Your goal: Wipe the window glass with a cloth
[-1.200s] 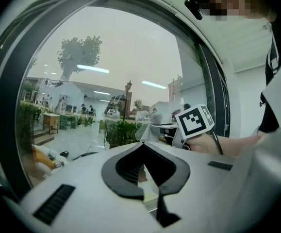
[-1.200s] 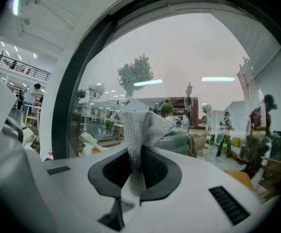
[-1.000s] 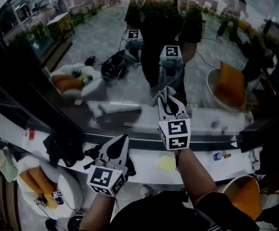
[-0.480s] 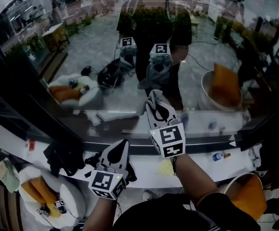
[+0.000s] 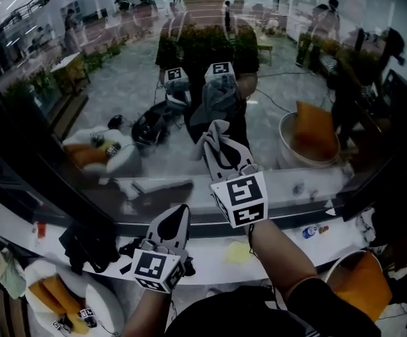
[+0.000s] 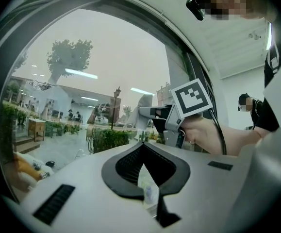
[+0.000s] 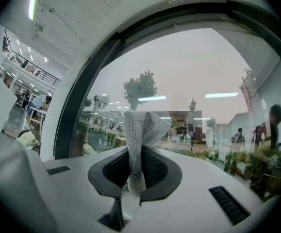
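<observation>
In the head view the window glass (image 5: 119,83) fills the upper frame and mirrors me and both grippers. My right gripper (image 5: 222,140) is shut on a grey knitted cloth (image 5: 212,133), whose bunched end is up against the pane. In the right gripper view the cloth (image 7: 141,125) stands up from between the jaws, in front of the glass (image 7: 193,67). My left gripper (image 5: 182,210) hangs lower, over the sill, shut with nothing in it. The left gripper view shows its own tips (image 6: 142,147) together and the right gripper (image 6: 156,113) ahead.
A dark window frame bar (image 5: 84,206) runs under the pane. The white sill (image 5: 203,250) carries a dark bundle (image 5: 89,242), a yellow scrap (image 5: 242,252) and a small bottle (image 5: 308,231). Cushioned seats (image 5: 361,286) stand below.
My right gripper has slid the cloth up and to the left along the glass. The left gripper has stayed low over the sill.
</observation>
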